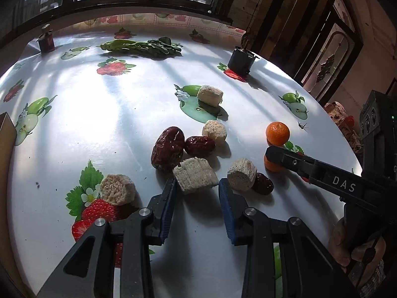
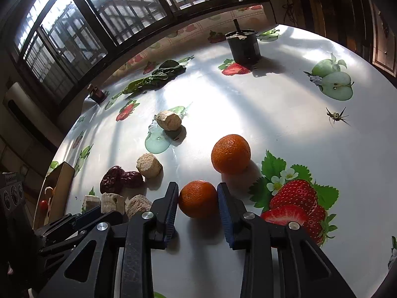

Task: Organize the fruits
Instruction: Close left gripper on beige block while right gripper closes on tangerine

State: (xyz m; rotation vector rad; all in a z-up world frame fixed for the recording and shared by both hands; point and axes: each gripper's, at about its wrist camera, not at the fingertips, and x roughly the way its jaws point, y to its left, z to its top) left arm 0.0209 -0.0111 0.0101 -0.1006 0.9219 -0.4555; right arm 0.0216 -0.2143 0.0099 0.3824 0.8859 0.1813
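Both grippers are at the pick-up step of sorting the fruit: the left gripper has its blue pads against a pale, fibrous cut chunk, apparently clenched on it, and the right gripper grasps the nearer small, dimpled orange tangerine. The next move likely calls for a straight lift clear of the wrinkled dark-red dates and other chunks. Everything lies mid-desk on the glossy fruit-printed desk; a second tangerine sits just beyond, toward the far edge.

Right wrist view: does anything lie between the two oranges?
No. In the right wrist view only bare tablecloth separates the far orange from the near orange, which sits between the right gripper's pads.
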